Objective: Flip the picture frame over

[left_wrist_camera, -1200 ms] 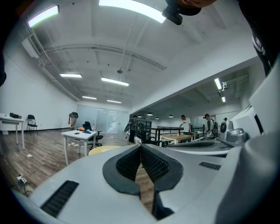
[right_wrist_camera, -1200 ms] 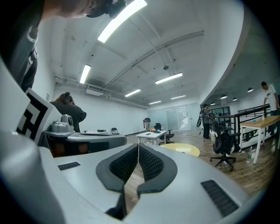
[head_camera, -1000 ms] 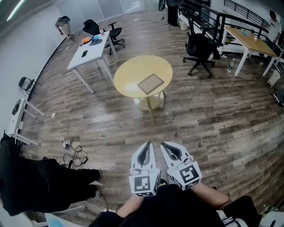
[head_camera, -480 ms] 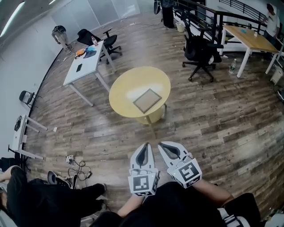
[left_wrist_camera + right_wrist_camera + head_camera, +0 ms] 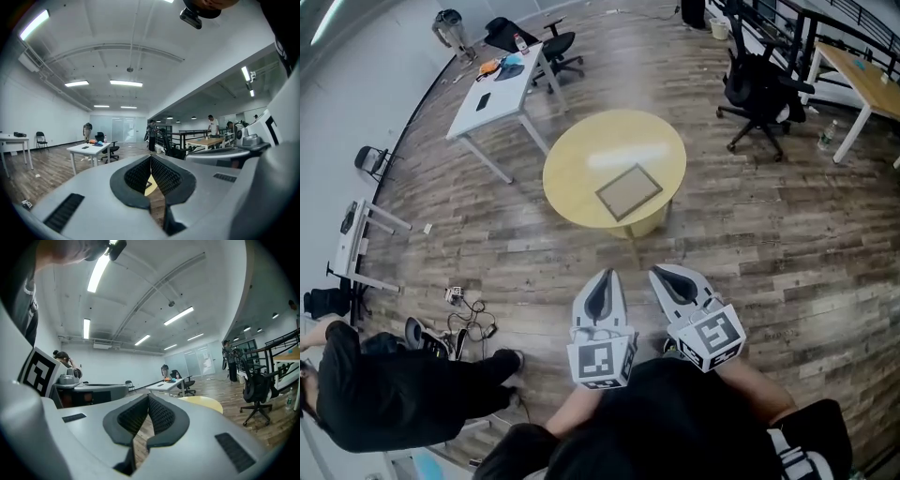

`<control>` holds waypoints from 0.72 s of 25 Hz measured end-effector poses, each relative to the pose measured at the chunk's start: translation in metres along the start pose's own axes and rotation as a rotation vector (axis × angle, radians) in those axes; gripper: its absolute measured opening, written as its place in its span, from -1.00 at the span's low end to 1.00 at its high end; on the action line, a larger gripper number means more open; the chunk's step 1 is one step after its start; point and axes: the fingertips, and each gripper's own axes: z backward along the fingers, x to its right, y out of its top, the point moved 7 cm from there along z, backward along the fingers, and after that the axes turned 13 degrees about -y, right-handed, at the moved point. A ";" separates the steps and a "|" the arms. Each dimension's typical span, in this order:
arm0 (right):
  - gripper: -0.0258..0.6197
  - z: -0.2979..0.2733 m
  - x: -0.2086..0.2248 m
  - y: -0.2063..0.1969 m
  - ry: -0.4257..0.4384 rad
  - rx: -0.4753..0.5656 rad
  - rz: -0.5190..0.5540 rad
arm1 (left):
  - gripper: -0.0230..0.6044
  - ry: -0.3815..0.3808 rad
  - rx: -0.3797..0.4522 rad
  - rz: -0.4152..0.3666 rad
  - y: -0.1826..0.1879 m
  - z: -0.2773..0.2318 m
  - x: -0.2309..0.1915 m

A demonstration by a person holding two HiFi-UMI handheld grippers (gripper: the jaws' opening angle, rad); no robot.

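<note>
Head view, centre of frame: the picture frame (image 5: pixel 628 191) lies flat on the round yellow bench (image 5: pixel 572 173), toward its right side and well apart from me. My left gripper (image 5: pixel 606 275) and right gripper (image 5: pixel 662 270) hang side by side at lower centre, above the wood floor (image 5: pixel 769 262). Both sets of jaws are pinched together on nothing.
</note>
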 end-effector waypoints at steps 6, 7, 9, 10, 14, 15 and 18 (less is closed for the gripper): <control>-0.86 -0.028 0.039 -0.005 -0.034 0.000 -0.033 | -0.85 0.037 -0.033 -0.006 -0.006 -0.031 -0.019; -0.86 -0.034 0.045 -0.006 -0.044 -0.006 -0.040 | -0.85 0.038 -0.042 -0.005 -0.007 -0.038 -0.023; -0.86 -0.046 0.055 -0.009 -0.063 -0.017 -0.043 | -0.85 0.034 -0.054 -0.006 -0.010 -0.051 -0.031; -0.86 -0.053 0.060 -0.011 -0.071 -0.021 -0.040 | -0.85 0.028 -0.058 -0.006 -0.012 -0.060 -0.035; -0.86 -0.090 0.073 -0.013 -0.088 -0.035 -0.024 | -0.85 -0.001 -0.066 0.005 -0.016 -0.095 -0.059; -0.86 -0.101 0.074 -0.011 -0.090 -0.036 -0.016 | -0.85 -0.008 -0.065 0.008 -0.015 -0.103 -0.067; -0.86 -0.131 0.074 -0.001 -0.094 -0.032 0.017 | -0.85 -0.024 -0.051 0.011 -0.008 -0.125 -0.092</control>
